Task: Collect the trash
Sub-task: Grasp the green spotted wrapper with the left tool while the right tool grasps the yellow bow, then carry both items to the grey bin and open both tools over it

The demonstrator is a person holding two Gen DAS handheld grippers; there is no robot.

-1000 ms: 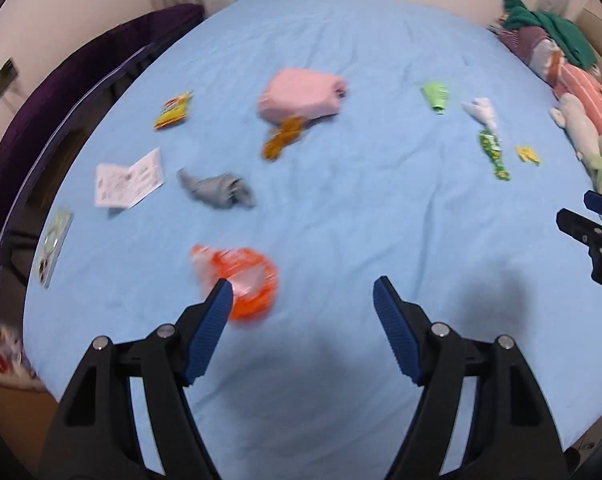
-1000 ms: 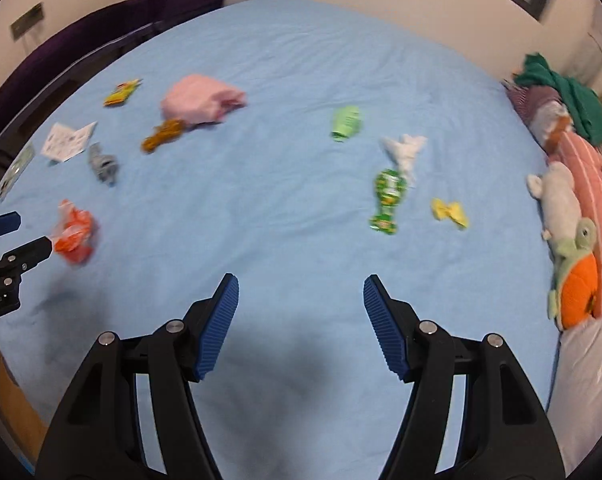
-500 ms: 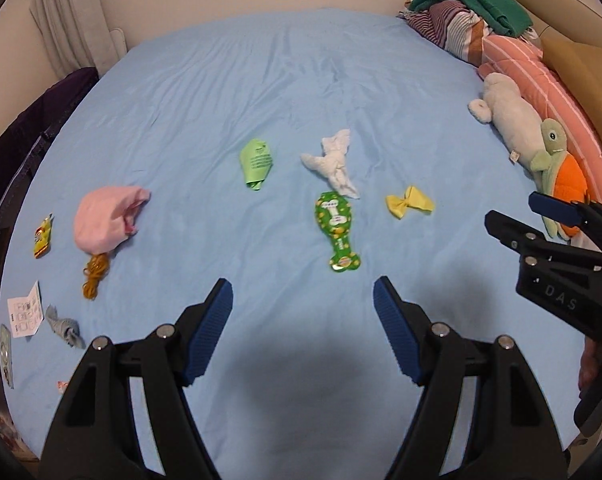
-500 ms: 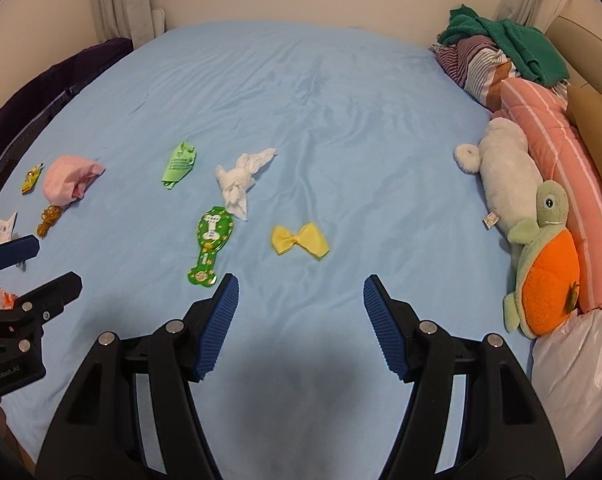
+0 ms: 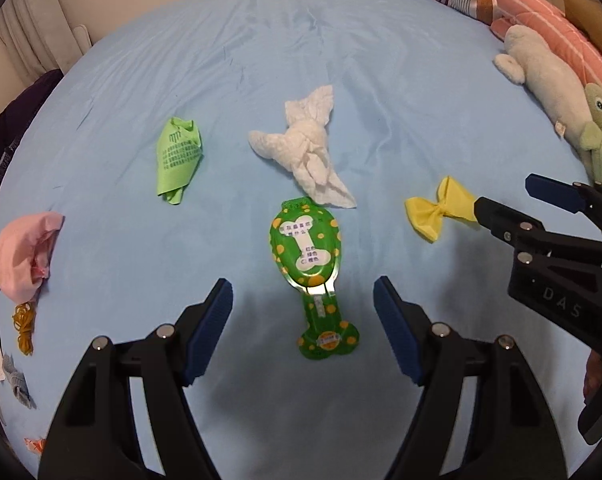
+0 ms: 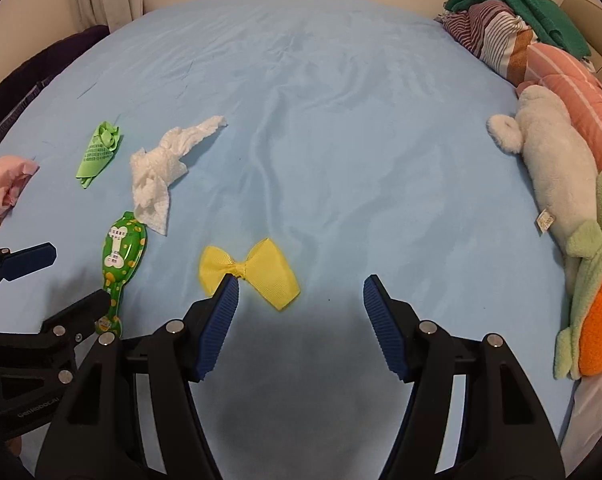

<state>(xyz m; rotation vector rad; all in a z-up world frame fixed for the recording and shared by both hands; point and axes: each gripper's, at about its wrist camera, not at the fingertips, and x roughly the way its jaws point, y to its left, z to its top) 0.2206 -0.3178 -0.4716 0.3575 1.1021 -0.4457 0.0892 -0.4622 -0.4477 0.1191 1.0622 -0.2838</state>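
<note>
Trash lies scattered on a blue bed sheet (image 5: 341, 60). A green dotted wrapper with a bone picture (image 5: 307, 256) lies just ahead of my open, empty left gripper (image 5: 303, 312); it also shows in the right wrist view (image 6: 121, 252). A crumpled white tissue (image 5: 307, 152) and a green paper wrapper (image 5: 179, 160) lie beyond it. A yellow bow-shaped wrapper (image 6: 249, 270) lies just ahead of my open, empty right gripper (image 6: 299, 304), touching its left finger's tip in the view.
A pink cloth (image 5: 25, 256), an orange string (image 5: 25, 324) and small scraps lie at the left. Plush toys (image 6: 557, 176), striped pillows (image 6: 497, 40) and green clothes (image 6: 521, 4) line the right side. The right gripper (image 5: 541, 216) shows in the left wrist view.
Both views swung from the left part of the bed to the right and moved closer. The green wrapper and yellow bow are now much nearer to the grippers. Both grippers stayed open.
</note>
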